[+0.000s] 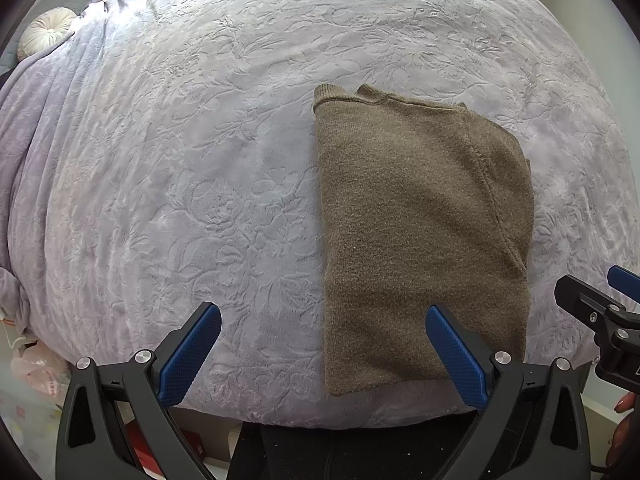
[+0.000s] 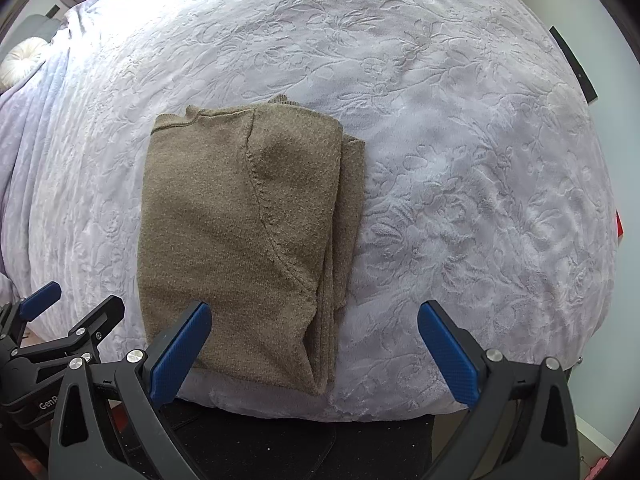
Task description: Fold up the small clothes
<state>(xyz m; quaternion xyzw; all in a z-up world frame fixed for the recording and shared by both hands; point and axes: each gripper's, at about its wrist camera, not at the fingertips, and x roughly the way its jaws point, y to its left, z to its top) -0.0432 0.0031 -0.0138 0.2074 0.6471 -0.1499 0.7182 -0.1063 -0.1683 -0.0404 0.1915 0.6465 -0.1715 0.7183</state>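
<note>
Folded brown sweater point(image 1: 424, 232) lies flat near the bed's point(image 1: 200, 160) near edge. Left gripper point(image 1: 322, 354) and right gripper point(image 2: 314, 350) hover above that edge, fingers spread wide, holding nothing.

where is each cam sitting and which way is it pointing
Left wrist: sits on the left gripper, looks forward over the bed; its open blue fingers, the right gripper at the right edge and fingertips show.
Right wrist: sits on the right gripper, same direction; its open fingers and the left gripper at the left edge show.
Shared: the folded brown sweater, the embossed lilac bedspread, a round white cushion far left.
</note>
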